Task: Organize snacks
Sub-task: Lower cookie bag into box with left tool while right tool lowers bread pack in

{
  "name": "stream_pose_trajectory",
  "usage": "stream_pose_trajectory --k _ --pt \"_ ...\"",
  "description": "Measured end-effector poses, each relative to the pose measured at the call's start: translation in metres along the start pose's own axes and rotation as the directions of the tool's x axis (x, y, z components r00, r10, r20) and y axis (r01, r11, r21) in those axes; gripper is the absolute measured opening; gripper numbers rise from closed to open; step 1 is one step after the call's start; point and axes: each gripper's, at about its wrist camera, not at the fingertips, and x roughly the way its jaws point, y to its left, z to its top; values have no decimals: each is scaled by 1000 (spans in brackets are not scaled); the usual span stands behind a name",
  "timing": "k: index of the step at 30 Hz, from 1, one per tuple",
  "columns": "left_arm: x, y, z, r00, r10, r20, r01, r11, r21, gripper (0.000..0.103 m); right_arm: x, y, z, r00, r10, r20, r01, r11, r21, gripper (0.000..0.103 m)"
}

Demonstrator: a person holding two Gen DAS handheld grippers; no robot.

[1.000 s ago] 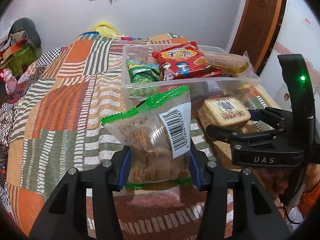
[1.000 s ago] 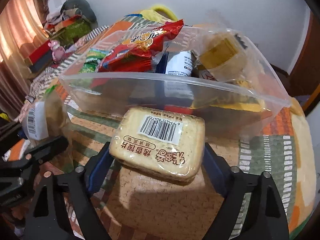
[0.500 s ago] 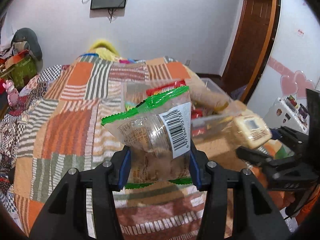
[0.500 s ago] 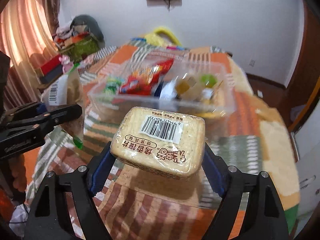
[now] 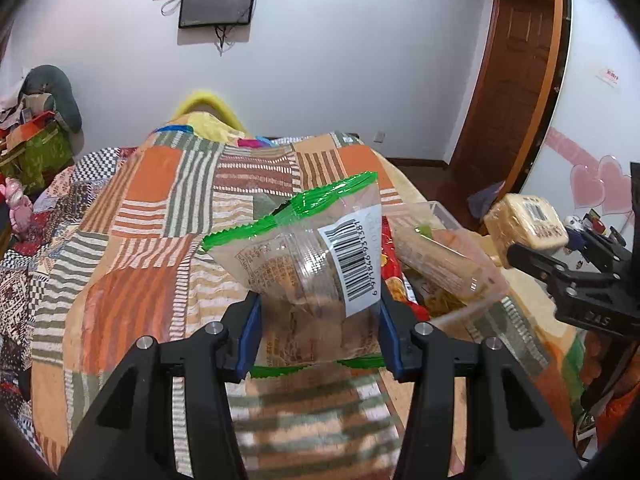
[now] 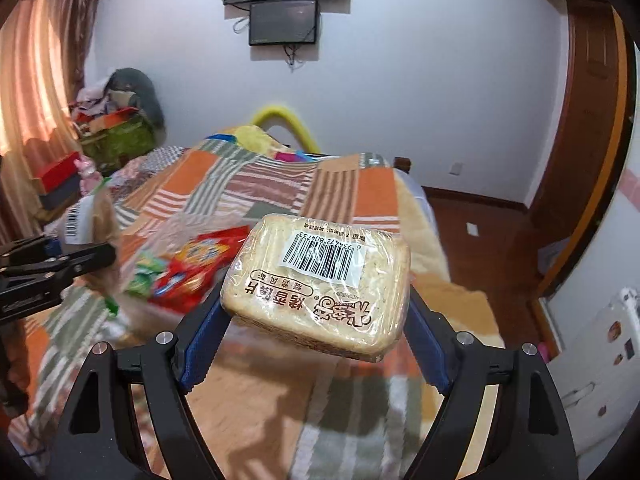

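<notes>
i have the left gripper point(image 5: 320, 332) clamped on the green-edged snack bag point(image 5: 316, 276), the right gripper point(image 6: 316, 344) clamped on the toast pack point(image 6: 320, 284), both above the clear bin point(image 5: 464, 292).

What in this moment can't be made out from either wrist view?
- Clear snack bin: in the left wrist view the green-edged snack bag in the left tongs hides most of it.
- Bin contents: motion-blurred in the right wrist view; only a red packet and a green packet read.
- Right tongs: the toast pack covers where the pads grip it.
- Small items on the white surface: too small.
</notes>
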Motion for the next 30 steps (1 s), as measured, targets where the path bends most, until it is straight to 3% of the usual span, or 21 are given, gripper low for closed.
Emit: stream_pose_trajectory --k 5,8,13,15,18,22,25,30 --pt "37 6 6 998 15 -63 -14 1000 11 50 36 1 7 999 -21 -47 22 1000 12 80" --pt "55 14 10 995 -21 -101 18 999 -35 50 52 3 7 997 -19 -74 21 1000 22 80" --pt "73 11 15 994 10 -105 -12 1000 -14 51 60 10 6 996 5 -87 -2 1000 29 80" --pt "78 7 14 993 38 -111 -37 999 6 55 59 10 8 996 9 -93 -6 999 38 80" --pt "83 7 10 991 32 -128 -29 999 23 71 58 6 7 995 23 -102 -18 999 44 82" --pt "73 9 4 994 21 -106 -20 1000 15 85 56 7 6 995 8 -103 -8 1000 6 86" --pt "58 8 2 996 16 -82 -14 1000 20 87 45 11 1 996 4 -88 -8 999 -36 88" --pt "20 -2 2 998 64 -3 -64 995 74 88 20 14 -2 998 30 -61 -33 998 -45 89"
